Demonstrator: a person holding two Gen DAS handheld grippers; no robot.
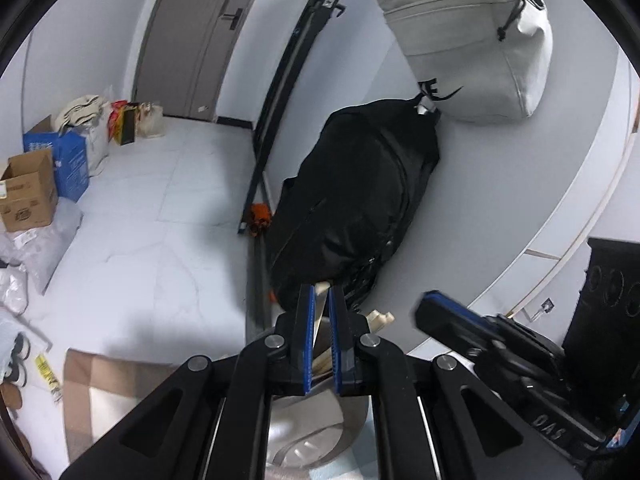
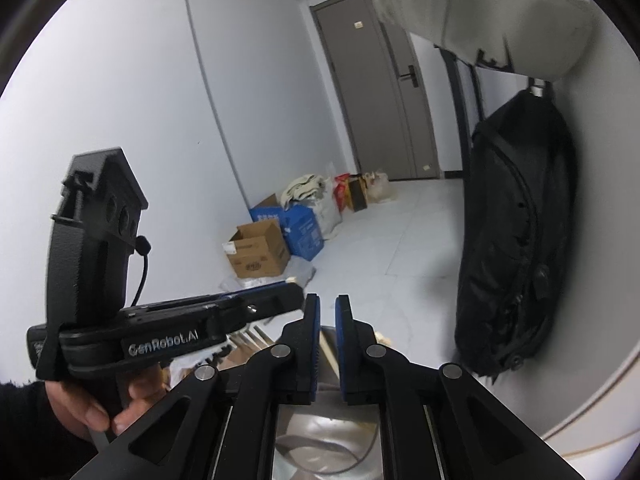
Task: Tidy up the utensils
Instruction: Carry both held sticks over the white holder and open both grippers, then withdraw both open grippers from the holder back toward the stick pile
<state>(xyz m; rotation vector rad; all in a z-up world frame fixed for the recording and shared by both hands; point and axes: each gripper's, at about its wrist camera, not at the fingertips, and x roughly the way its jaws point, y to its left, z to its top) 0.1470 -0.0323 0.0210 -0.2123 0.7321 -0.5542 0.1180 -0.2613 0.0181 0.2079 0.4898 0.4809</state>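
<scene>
Left gripper [image 1: 319,336] fingers pinch a pale utensil [image 1: 320,316] above the steel container [image 1: 308,440] | right gripper [image 2: 328,344] fingers slightly spread, empty | I'd lower straight down, release inside the rim, avoiding sticks already there.

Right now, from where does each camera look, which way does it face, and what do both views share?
Left wrist: sits on the left gripper, shut on a pale wooden utensil; faces the hanging black backpack; the right gripper shows.
Right wrist: sits on the right gripper, slightly open; faces the grey door; the left gripper and left hand show.
Shared: backpack, door, brown cardboard box, shiny metal bowl.
</scene>
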